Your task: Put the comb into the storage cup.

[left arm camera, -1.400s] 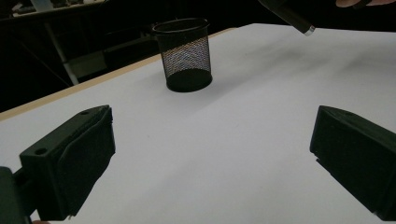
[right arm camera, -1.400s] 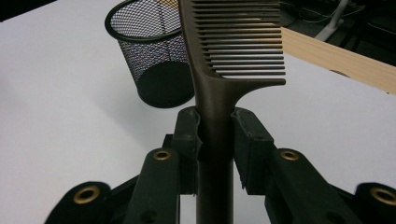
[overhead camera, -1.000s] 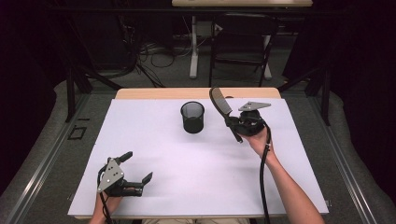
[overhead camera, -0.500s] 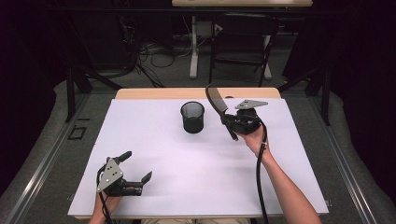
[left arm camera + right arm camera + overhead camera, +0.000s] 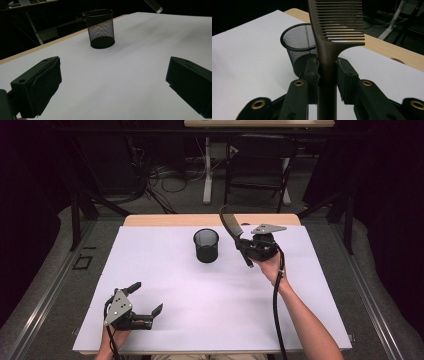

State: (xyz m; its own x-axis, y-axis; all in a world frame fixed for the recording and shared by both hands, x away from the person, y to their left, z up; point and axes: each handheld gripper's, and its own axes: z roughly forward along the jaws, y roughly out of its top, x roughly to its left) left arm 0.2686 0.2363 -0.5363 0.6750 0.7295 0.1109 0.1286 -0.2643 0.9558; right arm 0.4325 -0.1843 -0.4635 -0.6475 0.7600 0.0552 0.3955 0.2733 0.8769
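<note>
A dark brown comb (image 5: 230, 225) (image 5: 329, 47) is pinched by its handle in my right gripper (image 5: 243, 246) (image 5: 327, 72), which is shut on it. The comb's toothed end points up and leans toward the far left; the handle end hangs below the jaws. A black mesh cup (image 5: 206, 245) (image 5: 297, 40) (image 5: 100, 27) stands upright just left of the comb, apart from it. At the near left corner my left gripper (image 5: 147, 298) (image 5: 112, 80) rests low over the white sheet, open, with nothing between its jaws.
The white sheet (image 5: 210, 315) covers most of the table, with a wooden strip (image 5: 175, 220) bare along the far edge. Beyond the table stand a chair and table legs with cables on the floor. A cable trails from the right gripper along the forearm.
The right gripper with the comb has shifted slightly toward the far edge and the cup. The left gripper has stayed in place.
</note>
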